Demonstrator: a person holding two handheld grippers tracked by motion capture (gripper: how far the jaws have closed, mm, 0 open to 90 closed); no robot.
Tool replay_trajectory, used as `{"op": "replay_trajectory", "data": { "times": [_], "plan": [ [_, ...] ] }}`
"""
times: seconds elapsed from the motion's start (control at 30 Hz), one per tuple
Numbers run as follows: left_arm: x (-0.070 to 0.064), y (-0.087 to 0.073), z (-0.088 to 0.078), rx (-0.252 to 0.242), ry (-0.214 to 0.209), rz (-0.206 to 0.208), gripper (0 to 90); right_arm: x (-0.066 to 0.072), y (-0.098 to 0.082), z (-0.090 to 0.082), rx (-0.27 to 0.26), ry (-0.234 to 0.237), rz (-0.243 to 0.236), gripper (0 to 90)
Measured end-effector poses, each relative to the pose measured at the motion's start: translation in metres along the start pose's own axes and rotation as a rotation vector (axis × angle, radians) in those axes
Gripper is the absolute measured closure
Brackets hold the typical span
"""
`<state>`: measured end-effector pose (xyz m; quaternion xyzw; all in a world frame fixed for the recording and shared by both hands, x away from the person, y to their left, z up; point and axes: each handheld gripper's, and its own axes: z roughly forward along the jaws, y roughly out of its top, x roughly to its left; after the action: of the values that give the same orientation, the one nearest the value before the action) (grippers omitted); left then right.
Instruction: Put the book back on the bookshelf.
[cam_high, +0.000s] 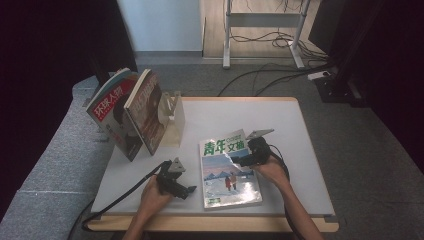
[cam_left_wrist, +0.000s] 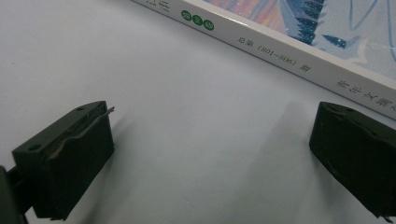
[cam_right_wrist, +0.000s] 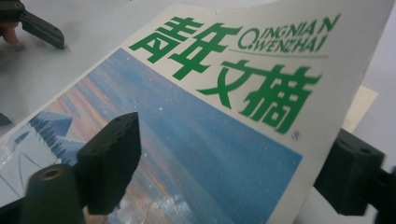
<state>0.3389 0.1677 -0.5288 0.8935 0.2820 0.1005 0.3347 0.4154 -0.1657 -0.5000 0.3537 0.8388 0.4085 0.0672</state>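
Centrally in the high view, a white table (cam_high: 300, 165) is seen on grey carpet, with a dark curtain at left. A magazine (cam_high: 229, 172), green-titled over a snowy blue scene, lies at lower centre. Its upper right cover corner is straddled by the right gripper (cam_high: 234, 156), jaws wide, not pressing. The left gripper (cam_high: 190, 190), jaws wide and empty, is held beside it.
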Motion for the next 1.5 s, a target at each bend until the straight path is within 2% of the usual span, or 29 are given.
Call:
{"op": "replay_trajectory", "data": {
  "times": [0.2, 0.37, 0.5, 0.57, 0.7, 0.83, 0.93, 1.03, 1.1, 1.17, 1.5],
  "plan": [
    [0.000, 0.000, 0.000, 0.000, 0.000, 0.000, 0.0, 0.002, 0.003, -0.004, 0.022, -0.048, -0.040, 37.3],
    [0.000, 0.000, 0.000, 0.000, 0.000, 0.000, 0.0, 0.004, -0.004, -0.016, -0.013, -0.029, -0.044, 49.9],
    [0.000, 0.000, 0.000, 0.000, 0.000, 0.001, 0.0, 0.007, -0.005, -0.021, -0.026, -0.029, -0.063, 55.3],
    [0.000, 0.000, 0.000, 0.001, 0.000, 0.002, 0.0, 0.006, -0.001, -0.019, -0.013, -0.042, -0.071, 58.2],
    [0.000, 0.000, 0.000, 0.000, 0.000, 0.002, 0.0, 0.002, 0.010, -0.010, 0.029, -0.055, -0.074, 58.4],
    [0.000, 0.000, 0.000, 0.003, 0.000, 0.006, 0.0, 0.000, 0.014, -0.004, 0.054, -0.079, -0.059, 62.4],
    [0.000, 0.000, 0.000, 0.000, 0.000, 0.002, 0.0, -0.003, 0.016, -0.004, 0.051, -0.081, -0.039, 71.4],
    [0.000, 0.000, 0.000, -0.001, -0.001, 0.000, 0.0, -0.003, 0.017, -0.006, 0.044, -0.074, -0.038, 75.5],
    [0.000, 0.000, 0.000, 0.001, 0.000, 0.003, 0.0, -0.001, 0.019, -0.010, 0.038, -0.064, -0.049, 82.8],
    [0.000, 0.000, 0.000, 0.001, 0.000, 0.004, 0.0, 0.002, 0.021, -0.014, 0.021, -0.050, -0.058, 85.9],
    [0.000, 0.000, 0.000, 0.001, 0.003, 0.005, 0.0, 0.025, 0.034, -0.037, -0.029, -0.050, -0.125, 86.7]
  ]
}}
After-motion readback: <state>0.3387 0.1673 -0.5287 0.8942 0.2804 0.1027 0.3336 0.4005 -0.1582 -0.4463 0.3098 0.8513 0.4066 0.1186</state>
